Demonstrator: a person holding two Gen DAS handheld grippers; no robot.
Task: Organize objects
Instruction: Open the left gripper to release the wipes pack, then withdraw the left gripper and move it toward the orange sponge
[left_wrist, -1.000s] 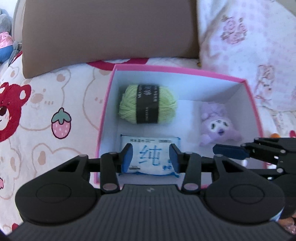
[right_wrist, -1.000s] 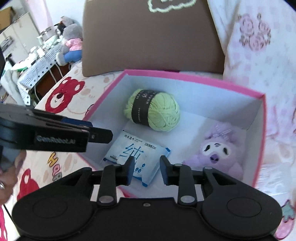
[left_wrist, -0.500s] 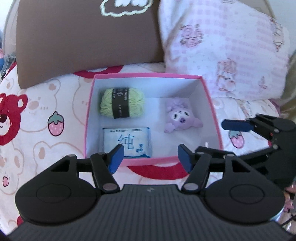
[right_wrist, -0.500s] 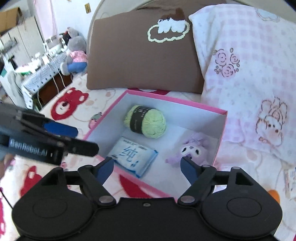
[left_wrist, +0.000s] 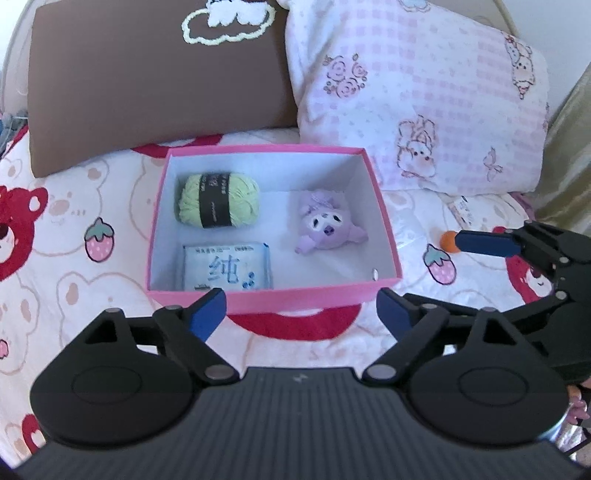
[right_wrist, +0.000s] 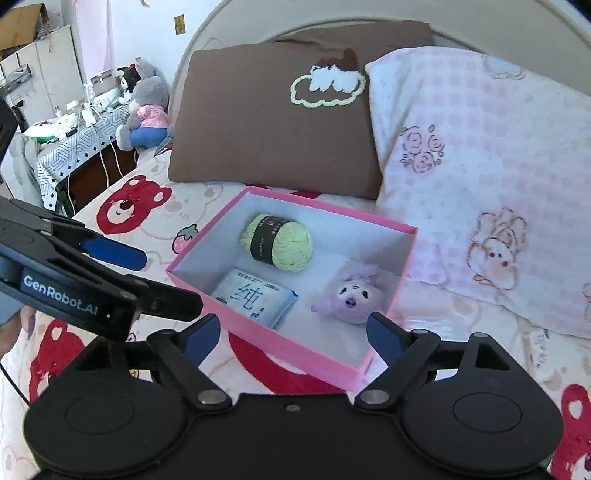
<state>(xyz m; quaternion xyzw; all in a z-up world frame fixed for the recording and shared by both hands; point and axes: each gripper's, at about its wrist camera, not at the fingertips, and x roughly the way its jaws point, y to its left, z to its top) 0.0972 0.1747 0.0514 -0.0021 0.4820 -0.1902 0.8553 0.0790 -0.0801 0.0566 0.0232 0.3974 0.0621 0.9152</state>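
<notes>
Two grippers' fingers (left_wrist: 207, 312), just opened wide and empty, hover over bear-print bedding (left_wrist: 55, 236) near pillows (right_wrist: 461, 147).

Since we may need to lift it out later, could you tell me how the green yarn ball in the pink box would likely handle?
The green yarn ball looks soft, so it would probably squash under a gripper. Its rounded shape may roll if nudged. The paper band around its middle might slip.
</notes>
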